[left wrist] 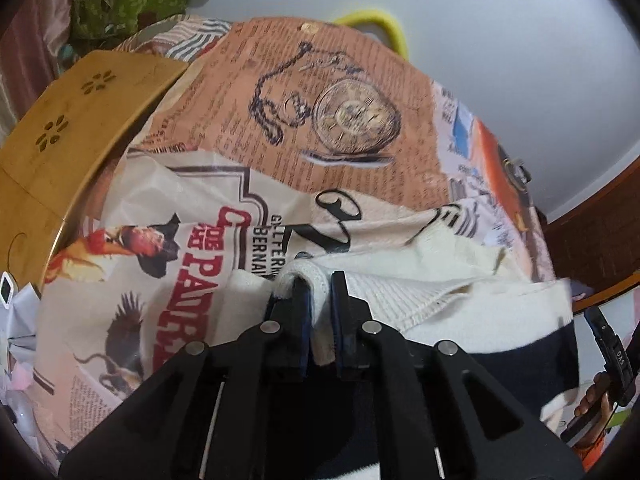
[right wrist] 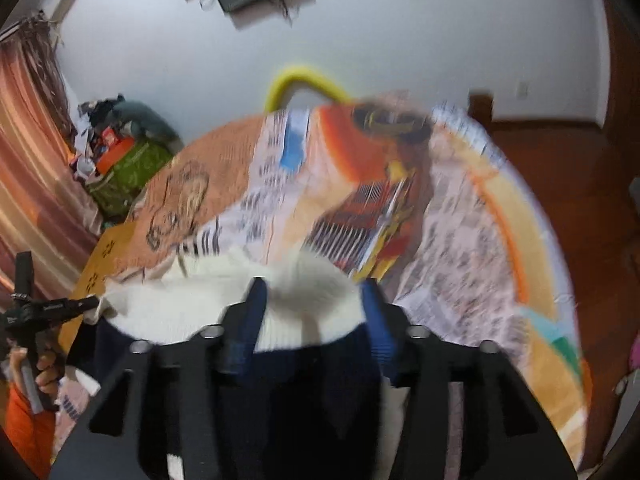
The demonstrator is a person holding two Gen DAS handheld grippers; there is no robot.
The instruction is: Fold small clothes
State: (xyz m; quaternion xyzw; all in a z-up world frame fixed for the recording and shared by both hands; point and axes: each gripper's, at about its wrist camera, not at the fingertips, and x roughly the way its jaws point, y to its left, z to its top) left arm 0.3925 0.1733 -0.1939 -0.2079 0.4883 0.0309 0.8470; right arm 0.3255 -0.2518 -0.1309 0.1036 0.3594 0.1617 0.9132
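A small cream and navy knit garment (left wrist: 460, 312) lies on a table covered by a printed cloth (left wrist: 320, 120). My left gripper (left wrist: 318, 280) is shut on the garment's cream ribbed edge, which is bunched between the fingers. In the right wrist view the same garment (right wrist: 304, 312) lies between the fingers of my right gripper (right wrist: 314, 288), whose jaws stand wide apart around the cream fold with the navy part below. That view is blurred. The left gripper also shows in the right wrist view (right wrist: 86, 304), at the garment's left corner.
A wooden tray table (left wrist: 60, 128) sits to the left of the cloth. A green bag (left wrist: 128, 4) with clutter stands by the wall. A yellow hoop (left wrist: 380, 24) rises behind the table. Striped curtain (right wrist: 28, 160) hangs at the left. Wooden floor (right wrist: 580, 200) lies to the right.
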